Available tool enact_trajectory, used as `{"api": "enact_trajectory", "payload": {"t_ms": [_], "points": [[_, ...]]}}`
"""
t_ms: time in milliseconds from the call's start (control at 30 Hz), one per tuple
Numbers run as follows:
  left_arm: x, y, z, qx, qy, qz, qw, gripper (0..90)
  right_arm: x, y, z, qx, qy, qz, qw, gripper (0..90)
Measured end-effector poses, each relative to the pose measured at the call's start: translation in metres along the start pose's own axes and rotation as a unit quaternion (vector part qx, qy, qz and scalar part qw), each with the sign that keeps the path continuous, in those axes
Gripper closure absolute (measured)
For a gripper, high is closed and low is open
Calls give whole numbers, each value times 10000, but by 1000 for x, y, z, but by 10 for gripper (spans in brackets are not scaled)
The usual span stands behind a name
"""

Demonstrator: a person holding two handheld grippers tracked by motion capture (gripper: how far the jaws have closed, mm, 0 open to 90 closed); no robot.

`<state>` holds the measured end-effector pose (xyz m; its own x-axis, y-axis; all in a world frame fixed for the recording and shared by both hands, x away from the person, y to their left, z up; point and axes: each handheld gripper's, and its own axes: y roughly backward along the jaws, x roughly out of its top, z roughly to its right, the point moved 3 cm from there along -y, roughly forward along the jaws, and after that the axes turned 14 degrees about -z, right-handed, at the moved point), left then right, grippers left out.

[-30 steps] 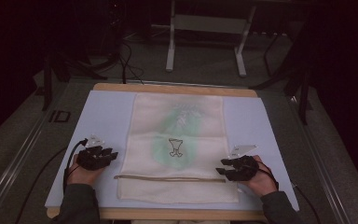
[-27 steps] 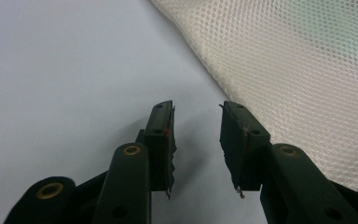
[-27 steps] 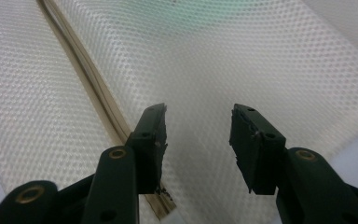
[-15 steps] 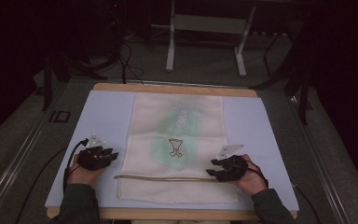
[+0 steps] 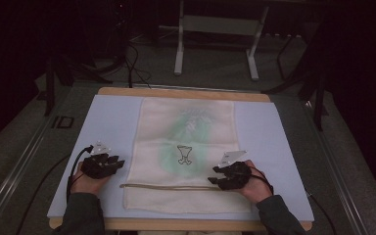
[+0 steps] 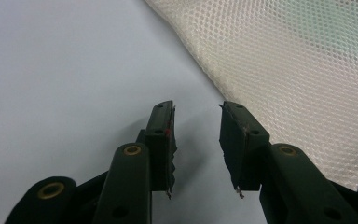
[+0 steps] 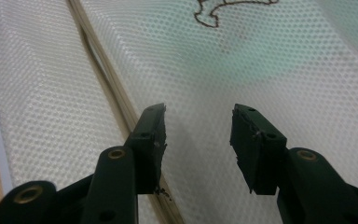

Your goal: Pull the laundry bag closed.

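Mesh bag flat on blue mat. Left gripper beside bag's edge, right gripper over zipper; both agape, empty.

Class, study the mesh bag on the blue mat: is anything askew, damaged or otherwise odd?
Nothing stands out. The mesh bag lies flat and roughly square on the blue mat, its cord running straight across near the front edge. The left tool is open over bare mat beside the bag; the right tool is open over the mesh.
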<state>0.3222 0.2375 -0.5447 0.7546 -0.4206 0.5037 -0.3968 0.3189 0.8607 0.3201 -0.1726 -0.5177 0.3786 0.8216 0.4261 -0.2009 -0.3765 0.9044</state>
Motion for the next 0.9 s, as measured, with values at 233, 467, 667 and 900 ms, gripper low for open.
{"api": "enact_trajectory", "payload": {"t_ms": [233, 467, 667, 900], "points": [[0, 0, 0, -41, -31, -7, 10000, 657, 11, -4, -7, 50, 116, -5, 9999, 549], [0, 0, 0, -49, -43, -1, 10000, 657, 21, -8, -12, 72, 264, -64, 9996, 546], [0, -1, 0, -50, -40, 0, 10000, 657, 28, -11, -17, 118, 364, -75, 9992, 545], [0, -1, 0, -53, -44, -8, 10000, 657, 37, -16, -24, 188, 500, -91, 9985, 541]]}}
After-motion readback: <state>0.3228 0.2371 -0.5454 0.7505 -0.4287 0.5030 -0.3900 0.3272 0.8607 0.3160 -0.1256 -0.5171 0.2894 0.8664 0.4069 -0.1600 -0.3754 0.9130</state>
